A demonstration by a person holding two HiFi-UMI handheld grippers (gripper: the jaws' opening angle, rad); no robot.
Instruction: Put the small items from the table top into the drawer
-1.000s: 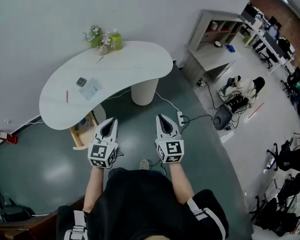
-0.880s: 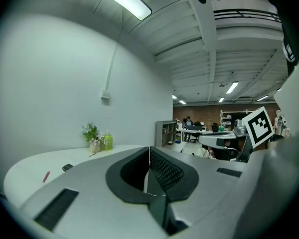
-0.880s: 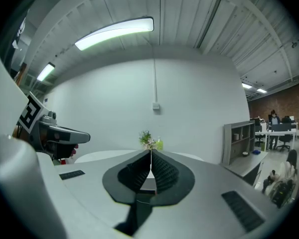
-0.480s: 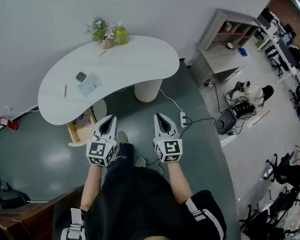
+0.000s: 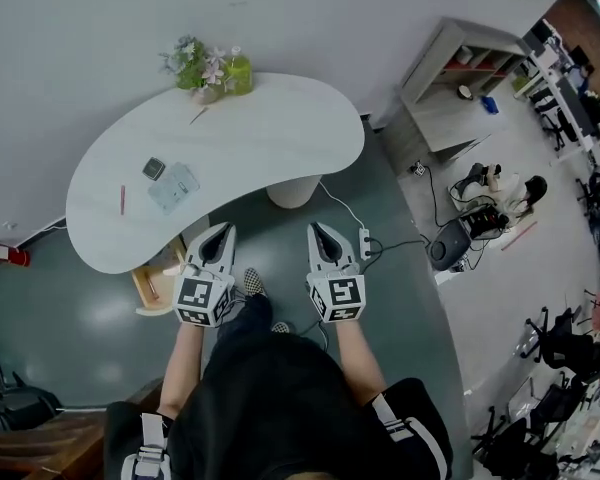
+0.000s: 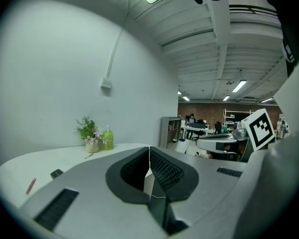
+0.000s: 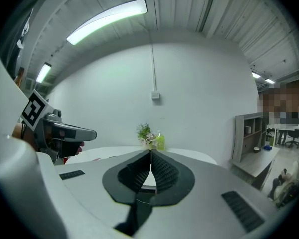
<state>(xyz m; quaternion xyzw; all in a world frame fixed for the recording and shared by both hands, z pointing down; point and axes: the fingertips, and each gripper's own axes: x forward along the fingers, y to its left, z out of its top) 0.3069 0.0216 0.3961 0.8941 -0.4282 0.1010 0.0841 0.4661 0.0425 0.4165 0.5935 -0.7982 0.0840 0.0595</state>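
White table [image 5: 280, 133]: flowers [image 5: 193, 63], bottle [image 5: 237, 71], pen [image 5: 122, 199], pouch [image 5: 174, 187].

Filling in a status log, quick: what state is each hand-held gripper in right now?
Left hand-held gripper: closed, holding nothing.
Right hand-held gripper: closed, holding nothing.

White kidney-shaped table top [image 5: 280, 128]: right half free. Flower pot [image 5: 193, 68] and green bottle [image 5: 236, 71] block far edge; white pedestal [image 5: 292, 190] underneath.
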